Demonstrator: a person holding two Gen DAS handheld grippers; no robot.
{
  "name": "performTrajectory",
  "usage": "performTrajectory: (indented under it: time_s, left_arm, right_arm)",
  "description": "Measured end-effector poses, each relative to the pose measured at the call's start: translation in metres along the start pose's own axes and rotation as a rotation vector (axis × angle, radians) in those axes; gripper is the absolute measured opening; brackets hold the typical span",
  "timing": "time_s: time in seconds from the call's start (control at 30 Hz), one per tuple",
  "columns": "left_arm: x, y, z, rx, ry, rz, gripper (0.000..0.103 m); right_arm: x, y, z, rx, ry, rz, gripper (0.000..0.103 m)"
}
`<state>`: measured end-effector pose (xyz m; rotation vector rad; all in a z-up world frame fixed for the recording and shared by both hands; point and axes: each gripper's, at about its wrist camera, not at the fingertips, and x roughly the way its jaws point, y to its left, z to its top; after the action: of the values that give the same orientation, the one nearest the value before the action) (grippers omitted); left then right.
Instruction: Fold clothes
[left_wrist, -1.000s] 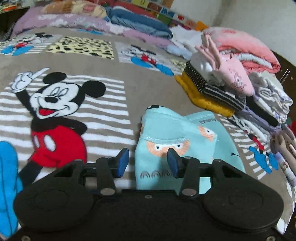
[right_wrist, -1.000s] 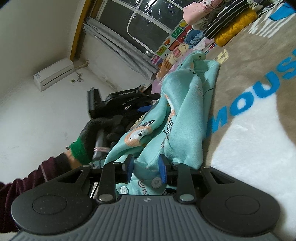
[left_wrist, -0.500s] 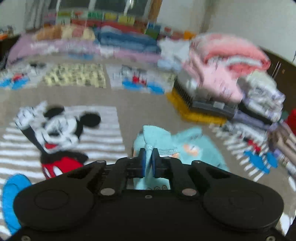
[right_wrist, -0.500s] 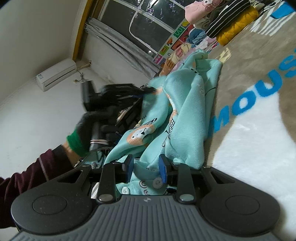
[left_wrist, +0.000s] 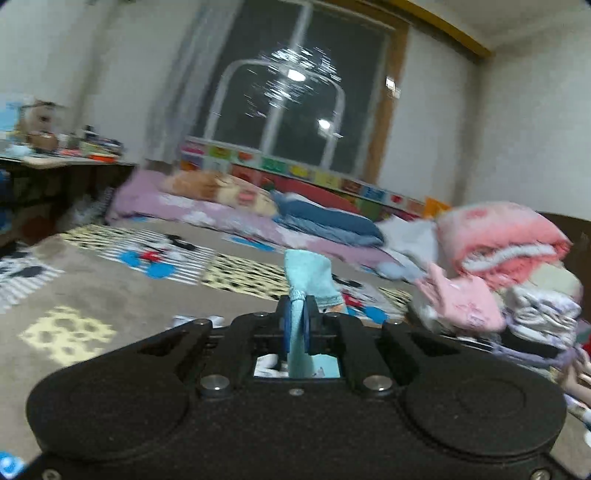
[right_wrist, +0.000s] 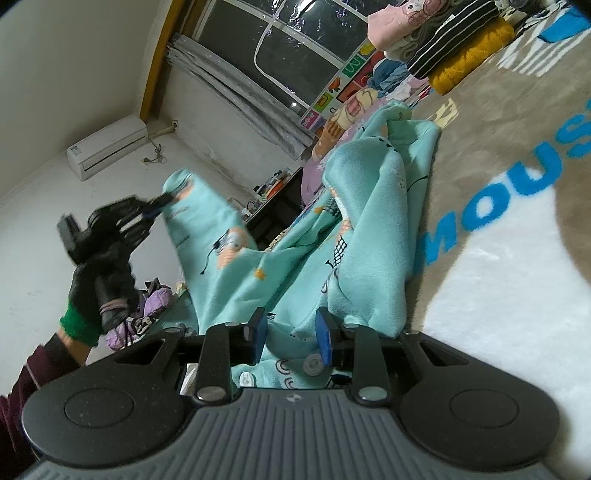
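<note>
Two hand-held grippers meet one soft teal printed garment (right_wrist: 373, 221). The left hand-held gripper (left_wrist: 295, 325) pinches a bunched edge of it, raised above the tan cartoon-print bed blanket (left_wrist: 122, 295). The right hand-held gripper (right_wrist: 290, 338) is spread, fabric lying between its blue pads (right_wrist: 258, 334). Beyond the garment, a stack of folded clothes (left_wrist: 517, 280) sits on the blanket.

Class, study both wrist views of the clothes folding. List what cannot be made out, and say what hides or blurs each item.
1. Left wrist view: most of the teal garment is hidden below the left claw; only a pinched edge shows.
2. Right wrist view: whether the right claw touches the cloth; its pads stand apart, and folds cover the gap.
3. Left wrist view: the shelf clutter is motion-blurred.
4. Right wrist view: the clothes stack is cut off at the top edge.
</note>
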<state>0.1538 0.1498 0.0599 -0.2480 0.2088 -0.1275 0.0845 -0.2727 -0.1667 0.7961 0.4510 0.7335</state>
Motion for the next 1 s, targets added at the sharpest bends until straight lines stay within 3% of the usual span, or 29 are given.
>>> performTrajectory:
  time_s: [0.47, 1.0]
  left_arm:
    - [-0.055, 0.088, -0.044, -0.224, -0.069, 0.206, 0.004]
    - [-0.061, 0.165, -0.083, -0.352, 0.04, 0.35, 0.005]
  right_arm:
    - [0.002, -0.001, 0.001, -0.004, -0.003, -0.008, 0.028]
    - [0.005, 0.001, 0.002, -0.018, 0.01, -0.054, 0.024]
